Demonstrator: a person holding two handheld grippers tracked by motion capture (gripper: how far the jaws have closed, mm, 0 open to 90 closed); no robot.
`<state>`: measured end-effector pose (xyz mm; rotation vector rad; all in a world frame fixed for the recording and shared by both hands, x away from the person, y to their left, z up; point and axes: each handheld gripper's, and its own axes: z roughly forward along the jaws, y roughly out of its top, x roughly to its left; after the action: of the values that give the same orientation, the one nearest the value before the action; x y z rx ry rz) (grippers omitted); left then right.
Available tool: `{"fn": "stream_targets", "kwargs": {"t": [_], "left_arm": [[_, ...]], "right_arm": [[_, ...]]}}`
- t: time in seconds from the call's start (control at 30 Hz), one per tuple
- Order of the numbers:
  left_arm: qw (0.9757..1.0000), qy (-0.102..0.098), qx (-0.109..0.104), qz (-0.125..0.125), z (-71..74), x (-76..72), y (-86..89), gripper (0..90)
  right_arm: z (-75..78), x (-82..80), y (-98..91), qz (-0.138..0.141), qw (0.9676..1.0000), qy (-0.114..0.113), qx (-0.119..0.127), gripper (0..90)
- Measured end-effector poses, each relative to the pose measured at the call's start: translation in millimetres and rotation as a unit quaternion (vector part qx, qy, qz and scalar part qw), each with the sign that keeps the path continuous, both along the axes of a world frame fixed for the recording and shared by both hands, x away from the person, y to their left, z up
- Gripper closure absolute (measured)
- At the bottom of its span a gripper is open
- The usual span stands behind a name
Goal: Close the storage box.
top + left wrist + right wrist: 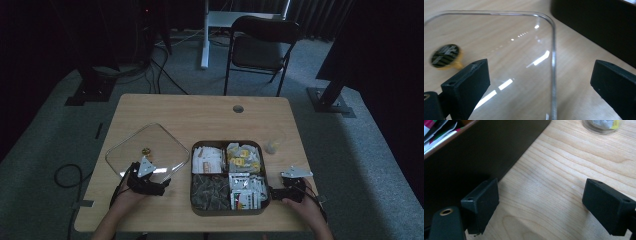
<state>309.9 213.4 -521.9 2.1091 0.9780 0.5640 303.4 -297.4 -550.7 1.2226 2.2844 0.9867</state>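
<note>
A dark square box (227,210) with four compartments of packets sits on the wooden table (200,115) near its front edge. A clear lid (130,145) with a small gold knob (146,150) lies flat to its left. My left gripper (165,186) is open at the lid's front right corner; its jaws straddle the lid's edge (553,65), with the knob (445,56) at far left. My right gripper (272,192) is open beside the box's right wall (474,152), its left jaw close against the wall, nothing between the fingers.
A small clear cup (272,146) holding crumpled bits (602,123) stands right of the box. A round cable hole (238,108) sits near the table's far edge. A black chair (260,47) stands beyond the table. Cables lie on the carpet at left.
</note>
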Motion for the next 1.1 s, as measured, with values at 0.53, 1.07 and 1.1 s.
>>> {"fn": "stream_targets", "kwargs": {"t": [0.53,1.07,1.1], "left_arm": [[0.9967,-0.027,-0.017,0.075,8.5,22.6,13.4,3.7],[0.9900,0.000,-0.028,0.138,-2.1,52.3,30.4,4.7],[0.9900,0.000,-0.028,0.138,-2.1,52.3,30.4,5.2]], "right_arm": [[0.0,0.0,0.0,0.000,1.0000,0.000,0.000,13.1],[0.0,0.0,0.0,0.000,1.0000,0.000,0.000,13.1],[0.0,0.0,0.0,0.000,1.0000,0.000,0.000,13.1]]}}
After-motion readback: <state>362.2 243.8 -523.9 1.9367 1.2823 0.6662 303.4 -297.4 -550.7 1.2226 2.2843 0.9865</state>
